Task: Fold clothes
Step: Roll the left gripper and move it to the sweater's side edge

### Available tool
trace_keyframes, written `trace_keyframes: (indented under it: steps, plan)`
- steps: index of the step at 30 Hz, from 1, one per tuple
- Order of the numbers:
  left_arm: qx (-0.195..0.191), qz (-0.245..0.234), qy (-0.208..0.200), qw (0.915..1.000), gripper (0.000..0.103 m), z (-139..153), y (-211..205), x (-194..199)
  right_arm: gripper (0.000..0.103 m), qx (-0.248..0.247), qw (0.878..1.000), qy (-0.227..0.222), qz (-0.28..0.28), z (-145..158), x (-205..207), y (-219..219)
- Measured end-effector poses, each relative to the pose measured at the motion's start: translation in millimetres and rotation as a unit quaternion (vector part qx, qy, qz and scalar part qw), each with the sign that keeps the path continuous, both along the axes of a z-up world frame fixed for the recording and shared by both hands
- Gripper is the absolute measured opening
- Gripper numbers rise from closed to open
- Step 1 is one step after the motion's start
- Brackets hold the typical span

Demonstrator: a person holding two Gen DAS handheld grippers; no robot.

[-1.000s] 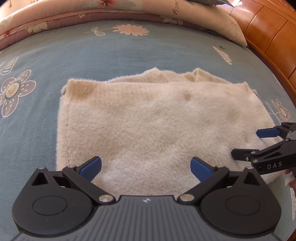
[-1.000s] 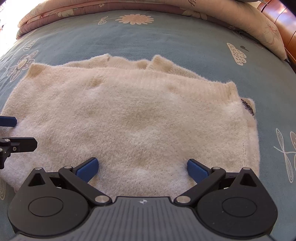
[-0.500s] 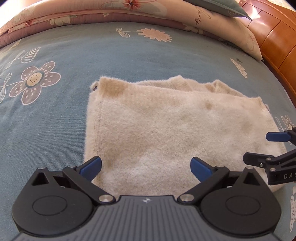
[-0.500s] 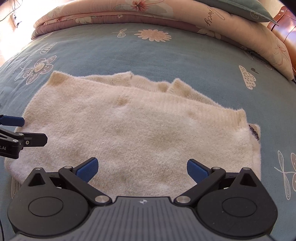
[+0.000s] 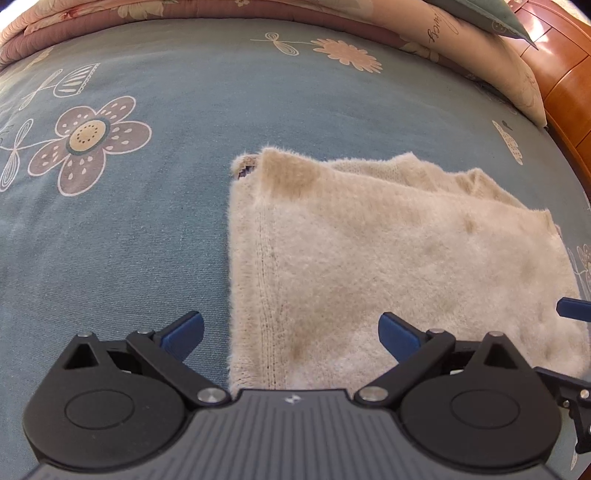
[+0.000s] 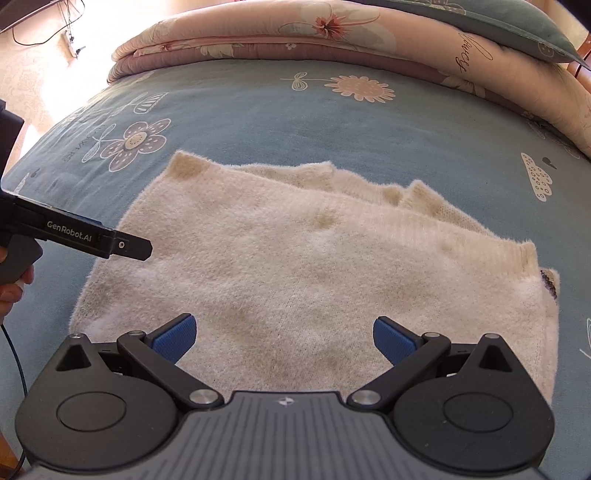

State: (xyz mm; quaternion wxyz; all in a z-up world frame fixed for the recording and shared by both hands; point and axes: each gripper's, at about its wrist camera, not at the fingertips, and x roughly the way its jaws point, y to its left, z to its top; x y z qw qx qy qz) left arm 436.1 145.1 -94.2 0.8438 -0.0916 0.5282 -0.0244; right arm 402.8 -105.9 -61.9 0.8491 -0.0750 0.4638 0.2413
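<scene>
A cream fuzzy sweater (image 5: 388, 266) lies folded into a rectangle on the blue flowered bed sheet (image 5: 129, 229); the same sweater (image 6: 295, 266) fills the middle of the right wrist view. My left gripper (image 5: 291, 330) is open above the sweater's near left edge, one finger over the sheet and one over the knit. My right gripper (image 6: 284, 336) is open over the sweater's near edge, nothing between its fingers. The left gripper's body (image 6: 96, 240) shows at the left of the right wrist view, held by a hand (image 6: 14, 288).
A folded floral quilt (image 6: 295, 33) and a pillow (image 6: 517, 22) lie along the far side of the bed. A wooden headboard (image 5: 561, 74) stands at the right. The bed's left edge and the floor (image 6: 44, 74) show in the right wrist view.
Both grippers have pulled back and risen from the sweater, and the left one has shifted left towards the sweater's left edge. The sweater has not moved. Both stay open.
</scene>
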Motion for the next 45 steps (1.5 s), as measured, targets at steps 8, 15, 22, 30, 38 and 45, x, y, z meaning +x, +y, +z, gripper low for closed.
trace_keyframes:
  steps: [8,15,22,30,38,45]
  plan:
    - [-0.062,0.012,0.020,0.9978,0.065,-21,30,26,0.103,-0.010,1.000,-0.005,0.012,-5,-2,9]
    - [-0.100,0.003,0.016,0.9948,0.067,-29,39,38,0.103,0.000,1.000,0.009,0.001,-15,-2,12]
    - [-0.203,0.022,0.013,0.9788,0.069,-41,70,48,0.103,0.000,1.000,0.011,0.007,-18,3,16]
    - [-0.290,0.010,0.020,0.9567,0.069,-59,87,86,0.103,-0.004,1.000,0.010,0.006,-21,8,22]
    - [-0.383,-0.003,0.064,0.9214,0.077,-78,98,74,0.103,-0.004,1.000,0.010,0.015,-19,8,31]
    - [-0.406,-0.028,0.101,0.9079,0.077,-89,84,40,0.103,0.002,1.000,0.016,-0.003,-22,13,27]
